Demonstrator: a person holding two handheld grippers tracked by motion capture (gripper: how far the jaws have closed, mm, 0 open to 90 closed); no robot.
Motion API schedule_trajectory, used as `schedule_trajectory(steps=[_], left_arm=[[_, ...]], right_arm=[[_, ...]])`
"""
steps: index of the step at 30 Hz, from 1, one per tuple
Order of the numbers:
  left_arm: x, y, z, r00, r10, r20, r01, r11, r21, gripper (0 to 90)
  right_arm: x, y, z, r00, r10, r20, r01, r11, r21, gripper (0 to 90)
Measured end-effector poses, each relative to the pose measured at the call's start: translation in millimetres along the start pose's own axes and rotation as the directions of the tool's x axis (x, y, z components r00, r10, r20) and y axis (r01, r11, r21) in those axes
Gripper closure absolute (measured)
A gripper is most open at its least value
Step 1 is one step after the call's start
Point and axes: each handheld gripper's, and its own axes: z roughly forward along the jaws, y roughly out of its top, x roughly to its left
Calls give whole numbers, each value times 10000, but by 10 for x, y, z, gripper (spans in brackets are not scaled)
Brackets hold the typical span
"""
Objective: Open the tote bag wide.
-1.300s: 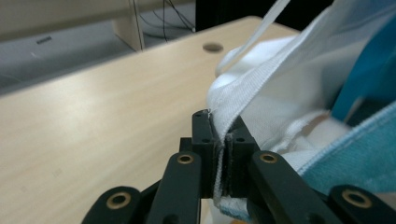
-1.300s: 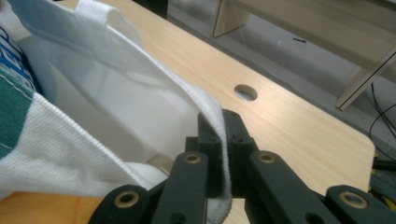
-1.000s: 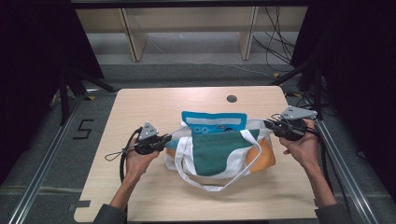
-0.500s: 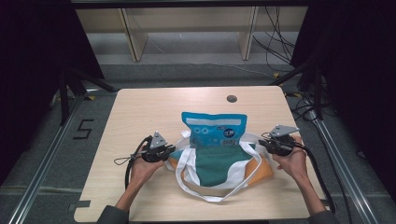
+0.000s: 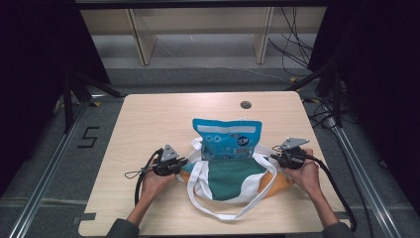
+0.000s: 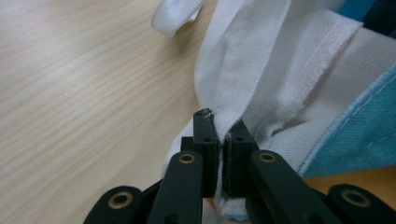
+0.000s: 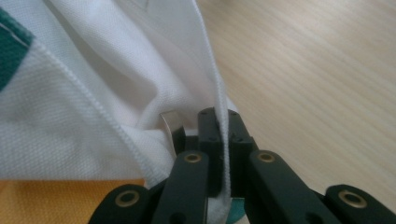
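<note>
Tote bag (image 5: 233, 176) flat on the table (image 5: 148, 119), near the person's edge, mouth facing the far side, long axis running left-right between the two claws. Blue snack pouch (image 5: 227, 139) sticks out of the mouth, pointing away from the person. White strap (image 5: 218, 210) loops out toward the near table edge. Left claw (image 5: 184, 162) at the bag's left edge, jaws clamped on white fabric (image 6: 233, 88) at the rim. Right claw (image 5: 274, 157) at the bag's right edge, jaws pinched on a white fabric fold (image 7: 217, 93). Both claws point inward at the bag.
</note>
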Motion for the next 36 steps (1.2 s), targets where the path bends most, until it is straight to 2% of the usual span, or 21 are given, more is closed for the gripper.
schedule_trajectory(steps=[1,4,5,7,10,12,13,14,16,17,18,19,20,21,23,24,26,28,29,32,36], left_arm=[[-4,2,5,10000,-54,-10,54,10000,-36,857],[-18,19,-1,9999,110,-107,-109,9999,96,856],[-11,26,-2,9997,198,-136,-197,9998,100,853],[-3,21,-18,10000,-32,-94,33,10000,56,847],[13,26,-29,10000,-22,-35,22,10000,12,826],[32,31,-50,9998,-119,-146,119,9999,-41,773],[32,31,-50,9998,-119,-146,119,9999,-41,755],[33,36,-59,9997,-193,-167,192,9998,-34,741],[55,46,-76,9994,-276,-195,276,9996,24,721],[84,47,-98,9984,-531,-202,531,9986,-23,671],[84,47,-98,9984,-531,-202,531,9986,-23,658],[90,46,-106,9968,-787,-168,784,9968,-177,647],[104,52,-124,9961,-869,-167,865,9960,-203,647],[124,63,-145,9967,-785,-194,781,9967,-196,611],[146,82,-181,9945,-1022,-227,1016,9945,-273,587],[157,104,-220,9939,-1037,-362,1023,9940,-389,548],[158,124,-229,9944,-976,-403,956,9942,-490,531],[164,167,-269,9941,-974,-475,949,9942,-509,514],[161,189,-292,9931,-1041,-542,1011,9933,-554,495],[146,264,-353,9951,-961,-229,934,9907,-987,476],[84,366,-392,9976,-653,-225,626,9927,-1035,437]], right_arm=[[2,-5,4,9999,148,-83,-147,9997,206,887],[5,-5,14,10000,64,-34,-63,9999,149,886],[-13,2,13,9998,-182,-21,182,9998,-4,886],[-11,-2,2,10000,57,-61,-56,9999,111,884],[-18,1,-5,9994,258,-229,-257,9996,72,875],[-41,16,-44,9994,336,-3,-336,9994,-77,803],[-41,16,-44,9994,336,-3,-336,9994,-77,803],[-86,35,-100,9980,629,-47,-630,9969,-470,771],[-105,50,-142,9974,724,11,-722,9953,-639,744],[-122,89,-255,9956,933,-19,-931,9913,-934,696],[-123,112,-327,9940,1084,-130,-1091,9861,-1253,688],[-111,140,-405,9926,1203,-162,-1213,9796,-1600,677],[-111,140,-405,9926,1203,-162,-1213,9796,-1600,677],[-99,213,-551,9934,1132,-199,-1148,9709,-2100,651],[-86,249,-621,9934,1088,-353,-1140,9667,-2290,643],[-33,320,-762,9916,1003,-821,-1185,9582,-2603,631],[1,361,-822,9918,848,-958,-1077,9576,-2672,617],[77,429,-869,9913,308,-1283,-677,9535,-2938,586],[135,456,-902,9874,235,-1562,-649,9620,-2651,583],[270,519,-907,9808,-216,-1939,-293,9663,-2558,548],[378,567,-871,9682,-654,-2413,67,9716,-2366,508]])
